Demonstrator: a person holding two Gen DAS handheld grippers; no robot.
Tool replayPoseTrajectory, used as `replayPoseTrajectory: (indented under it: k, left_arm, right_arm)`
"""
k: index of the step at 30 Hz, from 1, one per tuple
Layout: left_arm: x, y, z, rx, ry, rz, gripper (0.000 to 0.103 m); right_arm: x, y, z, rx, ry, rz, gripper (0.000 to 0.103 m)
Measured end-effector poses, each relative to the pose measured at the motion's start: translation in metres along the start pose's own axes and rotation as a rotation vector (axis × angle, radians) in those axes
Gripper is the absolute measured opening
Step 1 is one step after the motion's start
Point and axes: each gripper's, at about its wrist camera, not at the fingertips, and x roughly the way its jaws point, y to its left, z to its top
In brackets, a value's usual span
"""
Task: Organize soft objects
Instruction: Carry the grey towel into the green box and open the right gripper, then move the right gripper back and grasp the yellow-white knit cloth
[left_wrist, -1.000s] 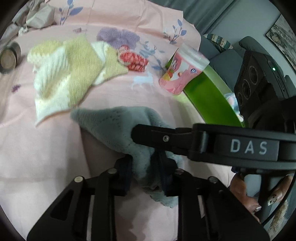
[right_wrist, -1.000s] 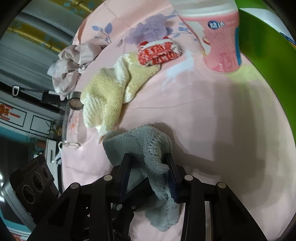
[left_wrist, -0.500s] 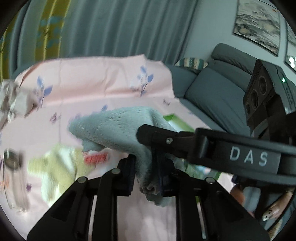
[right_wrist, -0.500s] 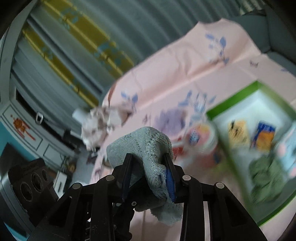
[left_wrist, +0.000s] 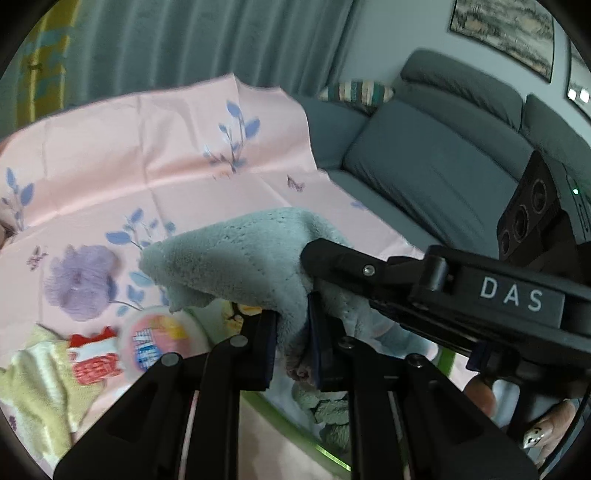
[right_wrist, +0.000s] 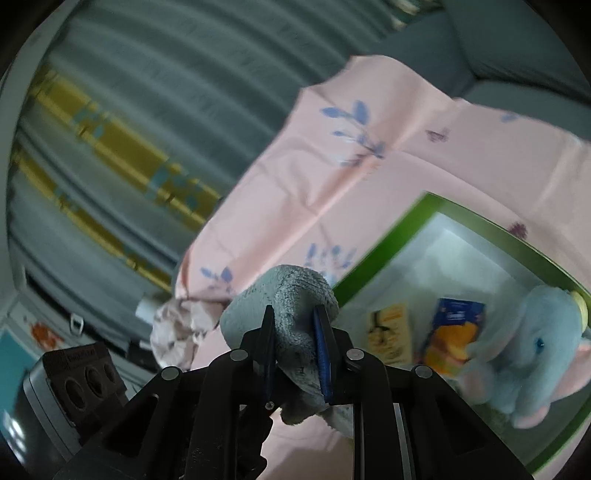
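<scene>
A grey-green fluffy towel (left_wrist: 236, 258) hangs in the air, held from both sides. My left gripper (left_wrist: 291, 332) is shut on one fold of it. From the right, one of the right gripper's fingers (left_wrist: 332, 258) reaches in over the towel. In the right wrist view the towel (right_wrist: 284, 295) bulges above my right gripper (right_wrist: 295, 347), whose jaws are closing with the towel pinched between the pads. Just beyond it is a green-rimmed box (right_wrist: 376, 254) that holds a blue elephant plush (right_wrist: 524, 350).
On the pink flowered sheet (left_wrist: 147, 166) lie a pink cup (left_wrist: 159, 343), a red-and-white pouch (left_wrist: 96, 362) and a yellow knitted cloth (left_wrist: 37, 387). Two packets (right_wrist: 391, 332) lie in the box. A crumpled cloth (right_wrist: 173, 328) sits at the sheet's edge. A grey sofa (left_wrist: 424, 166) stands behind.
Both grippers have lifted the towel off the sheet and carried it up towards the green box. The right jaws have narrowed on the towel.
</scene>
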Motion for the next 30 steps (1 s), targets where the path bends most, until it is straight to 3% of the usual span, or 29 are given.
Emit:
replayPoseTrajectory:
  k: [8,11,14,15,17,18,21,23,25,30]
  left_arm:
    - [0.048,-0.005,-0.004,-0.026,0.116,0.003,0.017]
    - [0.048,-0.009,-0.009,-0.029,0.128,-0.01,0.02]
    - [0.042,-0.011,-0.009,-0.033,0.116,-0.026,0.023]
    - [0.037,-0.01,-0.009,-0.039,0.109,-0.025,0.025]
    - [0.028,-0.008,-0.009,-0.054,0.09,-0.022,0.046]
    - [0.022,-0.007,-0.009,-0.057,0.077,-0.02,0.051]
    - [0.003,-0.005,-0.009,-0.051,0.035,-0.006,0.069]
    - [-0.01,-0.003,-0.011,-0.045,0.019,0.006,0.078]
    - [-0.024,0.003,-0.014,-0.057,0.002,0.028,0.086]
    - [-0.063,0.024,-0.032,-0.097,-0.037,0.088,0.094]
  right_arm:
    - [0.015,-0.043,0.006,0.095,0.009,-0.142,0.022]
    - [0.013,-0.051,0.006,0.112,0.0,-0.222,0.022]
    - [0.005,-0.056,0.005,0.136,-0.012,-0.234,0.022]
    - [0.002,-0.056,0.004,0.136,-0.02,-0.237,0.022]
    - [-0.004,-0.053,0.004,0.121,-0.036,-0.25,0.022]
    - [-0.009,-0.05,0.003,0.11,-0.047,-0.266,0.023]
    - [-0.019,-0.041,0.001,0.086,-0.075,-0.278,0.047]
    - [-0.025,-0.033,0.0,0.074,-0.103,-0.265,0.073]
    - [-0.033,-0.023,-0.003,0.055,-0.134,-0.248,0.082]
    - [-0.04,0.01,-0.011,-0.039,-0.15,-0.217,0.087]
